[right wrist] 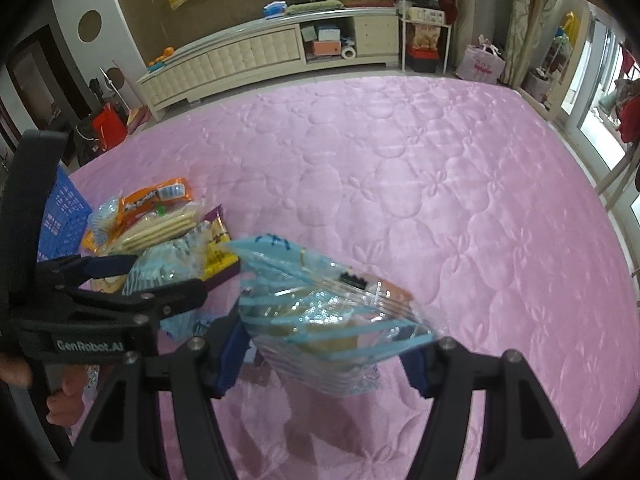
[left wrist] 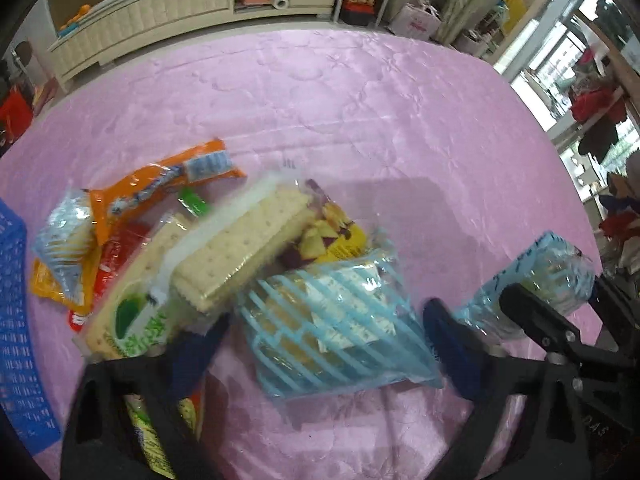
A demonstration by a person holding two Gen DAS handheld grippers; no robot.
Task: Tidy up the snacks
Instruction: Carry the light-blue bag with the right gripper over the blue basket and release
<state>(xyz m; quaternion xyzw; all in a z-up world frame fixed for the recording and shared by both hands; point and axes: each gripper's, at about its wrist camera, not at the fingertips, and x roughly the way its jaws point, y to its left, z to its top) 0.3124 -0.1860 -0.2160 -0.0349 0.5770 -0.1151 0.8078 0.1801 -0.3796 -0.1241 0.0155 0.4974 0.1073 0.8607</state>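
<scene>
the left gripper hangs over the pink bed with its fingers apart, straddling a blue-striped snack bag that lies flat between them without the pads pressing it. the bag's long axis runs from about 10 to 4 o'clock, askew to the fingers. the snack pile sits at 10 o'clock, the blue basket at 9. the right gripper, at 3 o'clock, is clamped on a second striped bag, so the left is nearer.
</scene>
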